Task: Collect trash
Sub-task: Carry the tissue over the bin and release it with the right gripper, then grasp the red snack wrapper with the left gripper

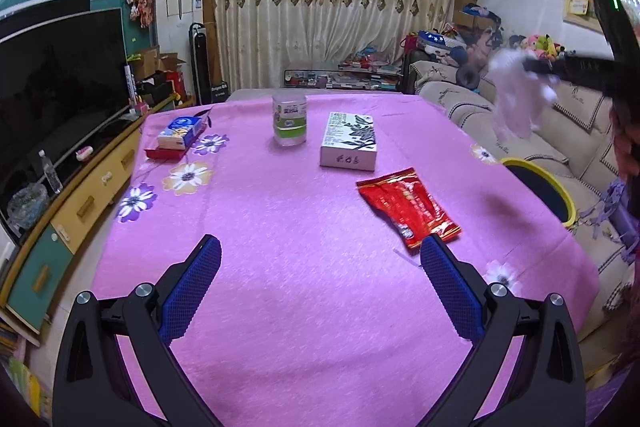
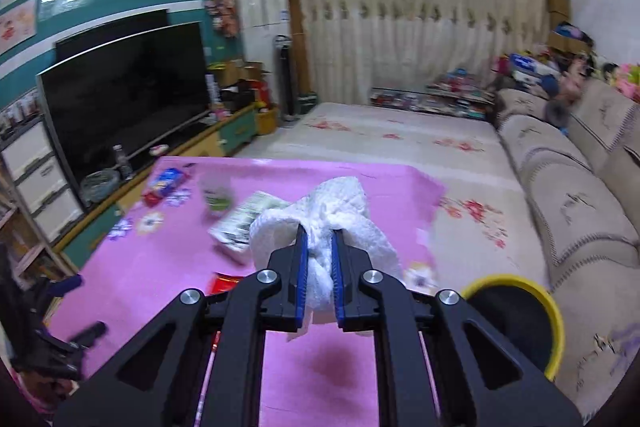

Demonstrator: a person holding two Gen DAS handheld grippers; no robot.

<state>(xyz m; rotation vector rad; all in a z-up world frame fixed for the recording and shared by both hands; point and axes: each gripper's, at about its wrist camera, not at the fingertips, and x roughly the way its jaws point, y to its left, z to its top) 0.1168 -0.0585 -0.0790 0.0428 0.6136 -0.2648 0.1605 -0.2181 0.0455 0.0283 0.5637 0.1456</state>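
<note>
A crumpled white paper towel point(image 2: 352, 215) is clamped between the blue pads of my right gripper point(image 2: 320, 233), which is shut on it above the right part of the pink table. In the left wrist view the same paper towel point(image 1: 516, 95) hangs from the right gripper point(image 1: 532, 65) high at the right, beyond the table's edge. A yellow-rimmed black bin point(image 1: 540, 187) stands beside the table's right edge, its rim point(image 2: 516, 283) low right in the right wrist view. A red snack wrapper point(image 1: 404, 207) lies flat on the cloth. My left gripper point(image 1: 320, 255) is open and empty over the near table.
On the pink flowered tablecloth point(image 1: 280, 227) stand a white-green box point(image 1: 349, 141), a clear plastic jar point(image 1: 289, 123) and a blue tissue pack on a red tray point(image 1: 176, 139). A beige sofa point(image 1: 560, 131) runs along the right, a TV point(image 1: 56, 95) on its cabinet along the left.
</note>
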